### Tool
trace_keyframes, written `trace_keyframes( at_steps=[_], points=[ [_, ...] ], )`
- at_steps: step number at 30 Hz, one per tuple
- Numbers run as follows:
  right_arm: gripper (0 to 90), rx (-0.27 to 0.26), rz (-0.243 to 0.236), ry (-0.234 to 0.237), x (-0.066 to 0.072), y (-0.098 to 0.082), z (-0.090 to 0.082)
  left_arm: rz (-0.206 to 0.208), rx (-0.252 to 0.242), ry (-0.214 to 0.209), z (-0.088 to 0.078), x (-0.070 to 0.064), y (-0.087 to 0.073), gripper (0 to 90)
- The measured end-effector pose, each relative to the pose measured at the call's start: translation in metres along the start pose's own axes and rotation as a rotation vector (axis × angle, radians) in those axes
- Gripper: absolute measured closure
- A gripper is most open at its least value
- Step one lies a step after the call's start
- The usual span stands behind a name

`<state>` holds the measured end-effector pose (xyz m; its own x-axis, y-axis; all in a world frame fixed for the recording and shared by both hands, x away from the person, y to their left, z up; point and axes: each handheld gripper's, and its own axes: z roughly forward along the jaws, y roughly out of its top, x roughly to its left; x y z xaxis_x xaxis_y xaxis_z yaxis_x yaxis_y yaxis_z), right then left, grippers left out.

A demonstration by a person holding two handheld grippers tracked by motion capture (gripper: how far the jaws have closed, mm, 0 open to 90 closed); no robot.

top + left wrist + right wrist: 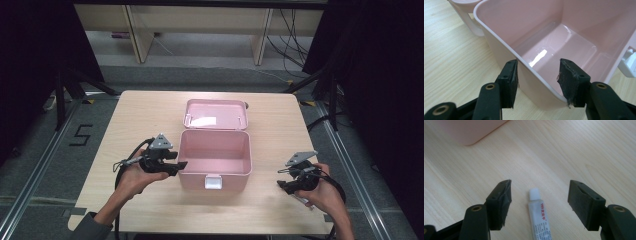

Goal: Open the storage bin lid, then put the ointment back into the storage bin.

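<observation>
L gripper (537, 82) spread, straddling pink box (554, 45) wall – R gripper (540, 205) spread over tube (539, 216)

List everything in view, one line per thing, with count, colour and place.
storage box: 1, pink, table centre, open, empty
lid: 1, pink, folded back behind box
latch: 1, white, box front
small tube: 1, white with red print, on table between right gripper's jaws
table: 1, light wood
left gripper: 1, black, jaws straddling box wall
right gripper: 1, black, open over tube
</observation>
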<state>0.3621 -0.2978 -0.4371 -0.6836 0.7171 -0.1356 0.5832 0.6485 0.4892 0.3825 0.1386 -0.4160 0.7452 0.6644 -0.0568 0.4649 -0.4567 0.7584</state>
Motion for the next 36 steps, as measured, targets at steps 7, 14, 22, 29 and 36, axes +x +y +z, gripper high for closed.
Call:
trace_keyframes(
  at_steps=[7, 14, 22, 29, 36],
  points=[
    [37.2, 0.015, 0.000, 0.019, -0.001, 0.000, -0.006, 0.000, 0.005, 0.000, 0.000, 0.000, 0.000, 49.2],
    [36.0, 0.076, -0.018, 0.011, -0.002, -0.003, -0.005, 0.003, 0.003, 0.000, 0.000, 0.000, 0.000, 49.1],
    [33.8, 0.162, -0.043, 0.024, 0.006, -0.007, 0.003, 0.008, 0.007, 0.006, 0.000, -0.002, 0.000, 48.3],
    [40.5, 0.255, -0.062, 0.017, 0.004, -0.013, 0.010, 0.009, 0.006, 0.007, 0.000, -0.002, 0.000, 48.0],
    [48.6, 0.302, -0.100, 0.042, -0.002, -0.018, 0.022, 0.005, 0.003, 0.006, 0.000, -0.001, 0.000, 47.8]
  ],
)
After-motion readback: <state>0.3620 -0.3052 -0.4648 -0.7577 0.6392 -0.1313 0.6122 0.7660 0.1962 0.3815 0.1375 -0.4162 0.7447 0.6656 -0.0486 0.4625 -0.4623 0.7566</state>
